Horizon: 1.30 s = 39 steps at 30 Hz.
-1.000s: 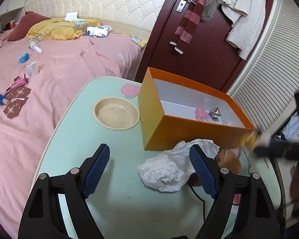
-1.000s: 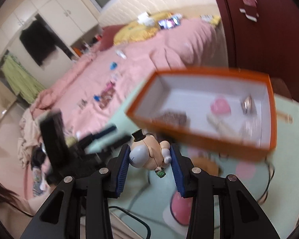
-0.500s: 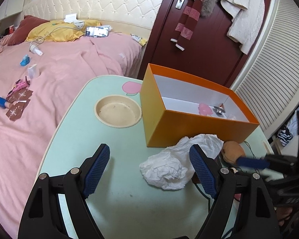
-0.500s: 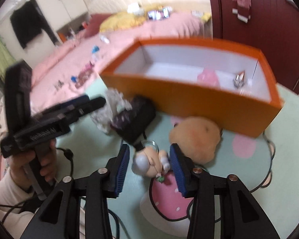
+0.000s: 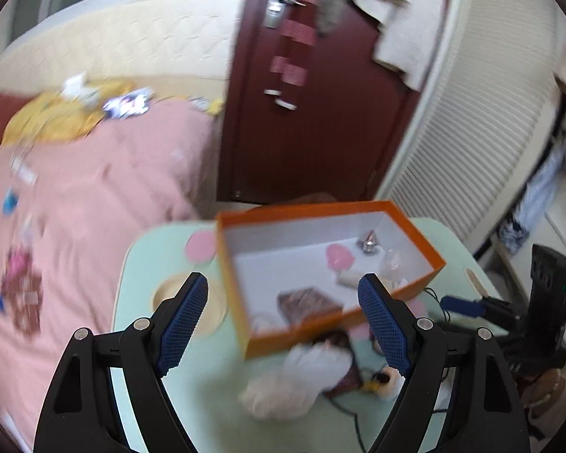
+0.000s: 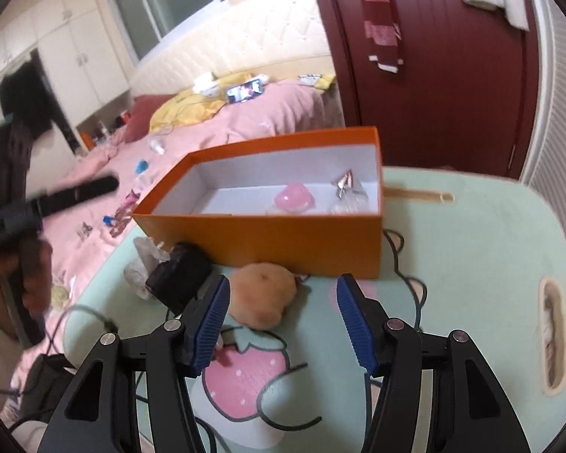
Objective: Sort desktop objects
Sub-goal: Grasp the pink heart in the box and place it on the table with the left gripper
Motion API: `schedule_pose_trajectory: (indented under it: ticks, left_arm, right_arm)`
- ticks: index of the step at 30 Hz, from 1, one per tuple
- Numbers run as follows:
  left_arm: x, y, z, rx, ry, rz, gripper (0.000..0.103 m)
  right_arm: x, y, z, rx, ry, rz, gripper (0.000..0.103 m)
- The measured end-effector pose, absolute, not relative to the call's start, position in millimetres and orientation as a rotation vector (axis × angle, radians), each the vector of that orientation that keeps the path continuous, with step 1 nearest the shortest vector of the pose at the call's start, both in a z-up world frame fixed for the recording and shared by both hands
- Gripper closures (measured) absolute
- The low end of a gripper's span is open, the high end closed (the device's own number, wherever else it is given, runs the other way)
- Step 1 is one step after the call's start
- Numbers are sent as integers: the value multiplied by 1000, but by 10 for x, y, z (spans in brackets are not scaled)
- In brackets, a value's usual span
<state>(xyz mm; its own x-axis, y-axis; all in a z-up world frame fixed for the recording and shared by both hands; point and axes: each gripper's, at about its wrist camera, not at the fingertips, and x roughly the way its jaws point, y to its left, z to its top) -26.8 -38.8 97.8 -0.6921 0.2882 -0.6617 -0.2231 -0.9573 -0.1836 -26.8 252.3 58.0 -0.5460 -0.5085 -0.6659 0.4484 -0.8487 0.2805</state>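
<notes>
An orange box (image 5: 245,302) (image 6: 290,234) stands on the mint table (image 6: 471,249); inside lie a pink item (image 6: 294,198), a silver clip (image 6: 345,183) and a brown patterned pouch (image 5: 307,302). My left gripper (image 5: 283,324) is open and empty, raised above the box's near side. My right gripper (image 6: 283,321) is open and empty, just above the table. A tan plush (image 6: 264,298) lies between its fingers, close to the left one. Crumpled white tissue (image 5: 302,377) (image 6: 143,264) and a black pouch (image 6: 179,275) lie in front of the box.
A shallow cream bowl (image 5: 207,309) sits on the table left of the box. A black cable (image 6: 407,283) runs across the table. The pink bed (image 5: 75,207) with small items lies at left, a dark red door (image 6: 434,75) behind.
My right gripper let go of the small figurine and opened; the figurine is out of its view. My left gripper rose and swung right, now looking down into the box.
</notes>
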Motion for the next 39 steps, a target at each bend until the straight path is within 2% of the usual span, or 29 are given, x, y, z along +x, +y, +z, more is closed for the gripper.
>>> schedule_pose_trajectory:
  ticks: [3,5,6,11,13,14,15,19,24,28,39]
  left_arm:
    - [-626,-142,1004,-1195,-38,2577,22]
    - [-881,27,963,-1305,-37,2479,35]
    - [-969,96,940,-1345,-36,2437,36]
    - [-1435,635,660,-1553,116,2259,37]
    - [-1578,814,523,-1615,196,2224,46]
    - [-1640,859,462,-1649,208,2216,56]
    - [-1703,905,398,-1684,217,2205,61]
    - [-1829,1012,129,-1806,206,2128,61]
    - [-1710,1009,181,-1714,246,2182,64]
    - [-1618,819,336,-1641,139,2222,64]
    - [-804,75,1537,-1304,-115,2405,64]
  right_arm:
    - [-284,2607,472,1063,-185,-2353,44]
    - [-288,2668,415,1072,-234,-2346,44]
    - [-287,2696,401,1072,-250,-2344,44]
    - [-296,2819,374,1073,-324,-2324,44]
    - [-301,2863,381,1071,-359,-2313,44]
    - [-289,2877,391,1068,-372,-2309,44]
    - [-277,2891,401,1065,-384,-2305,44]
    - [-250,2895,431,1057,-395,-2288,44]
    - [-264,2913,445,1058,-437,-2260,44]
    - [-249,2932,437,1068,-461,-2244,44]
    - [-271,2841,395,1090,-389,-2266,44]
